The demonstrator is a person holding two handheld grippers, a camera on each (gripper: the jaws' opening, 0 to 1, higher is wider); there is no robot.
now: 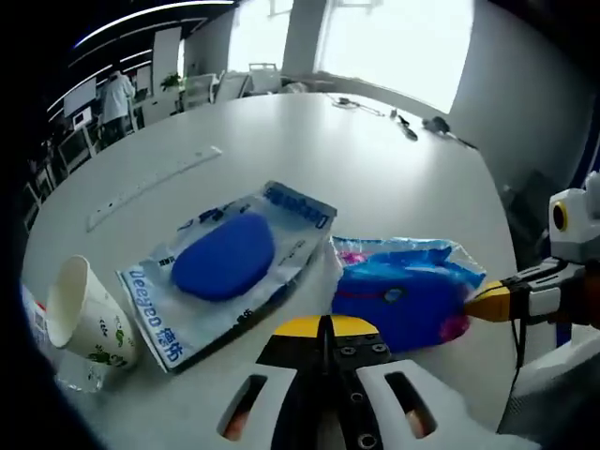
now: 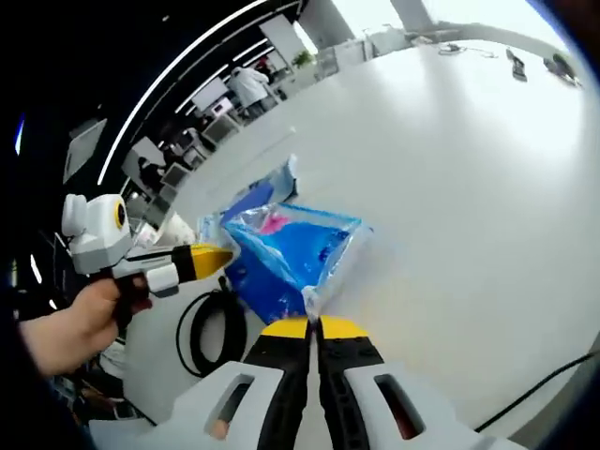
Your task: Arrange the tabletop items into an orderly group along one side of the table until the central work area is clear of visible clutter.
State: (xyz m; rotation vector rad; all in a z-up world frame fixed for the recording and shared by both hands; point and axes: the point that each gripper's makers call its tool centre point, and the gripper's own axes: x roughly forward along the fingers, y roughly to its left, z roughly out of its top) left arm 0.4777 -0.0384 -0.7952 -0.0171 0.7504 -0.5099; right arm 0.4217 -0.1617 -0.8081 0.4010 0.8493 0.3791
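A blue plastic tissue pack [image 1: 408,295] lies on the white table [image 1: 375,178], just right of a clear printed bag [image 1: 225,272] holding a blue oval pad. My right gripper [image 2: 314,326] is shut on a corner of the tissue pack [image 2: 291,253]; it comes into the left gripper view from the right, its yellow tip [image 1: 492,302] against the pack's right corner. My left gripper [image 1: 323,325] is shut, its tips at the near edges of the pack and the bag, with nothing seen between them. A hand holds the left gripper [image 2: 211,258] beside the pack's left end.
A paper cup [image 1: 84,314] lies on its side at the near left. A clear ruler [image 1: 155,186] lies farther back on the left. Small dark items and cables [image 1: 403,125] sit at the far edge. A black cable loop [image 2: 211,328] hangs by the table's edge.
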